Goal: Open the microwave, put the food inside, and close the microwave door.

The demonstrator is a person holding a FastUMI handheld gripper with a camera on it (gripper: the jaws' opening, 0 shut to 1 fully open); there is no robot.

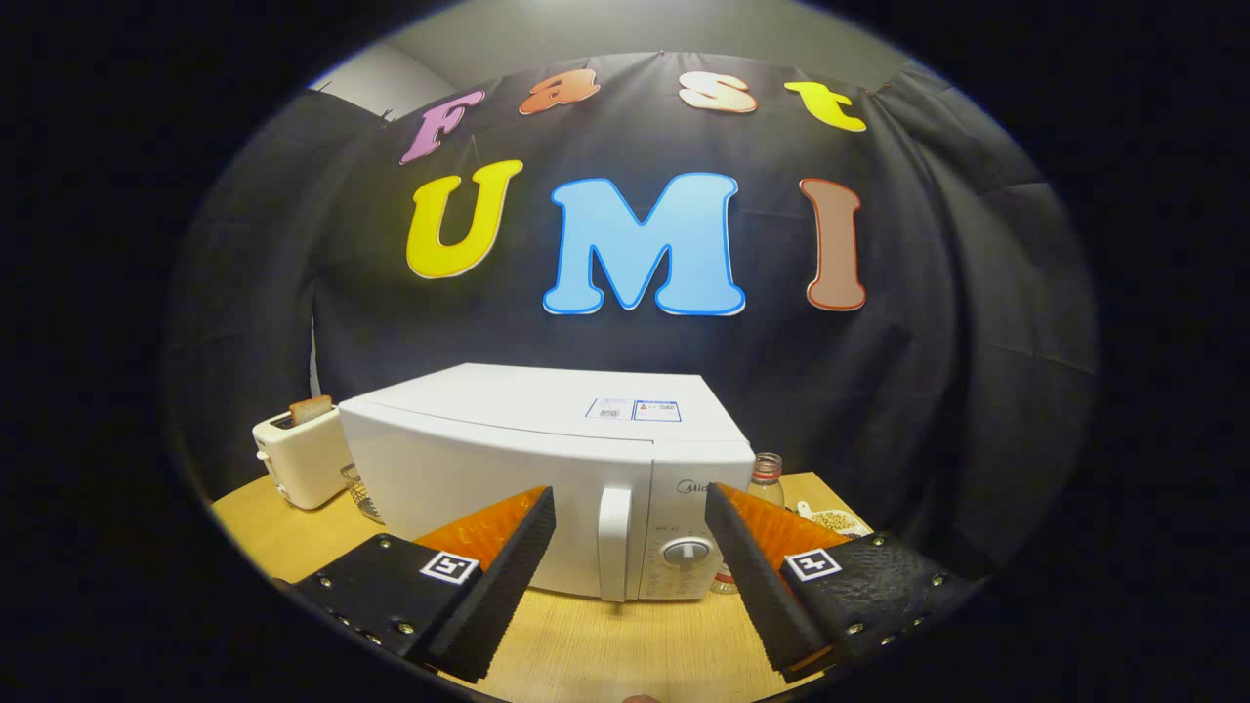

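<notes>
gripper view faces a white microwave (518, 459) standing on a wooden counter (605, 644), its door shut. the vertical door handle (614, 542) sits just left of the control panel, where a round dial (687, 552) shows below a second knob that is partly hidden. a label (633, 409) lies on the microwave's top near its right side. the gripper (630, 532) hovers just in front of the microwave with its fingers (508, 576) spread wide apart and holding nothing; the handle and dial lie between and just beyond the fingertips, not touched. left of the microwave stands a cream toaster (298, 461) with a slice of toast (311, 408) poking up from its slot, and a glass object just beside it is mostly hidden. right of the microwave a glass jar (768, 476) stands, with a small dish of yellowish bits (830, 517) near it.
</notes>
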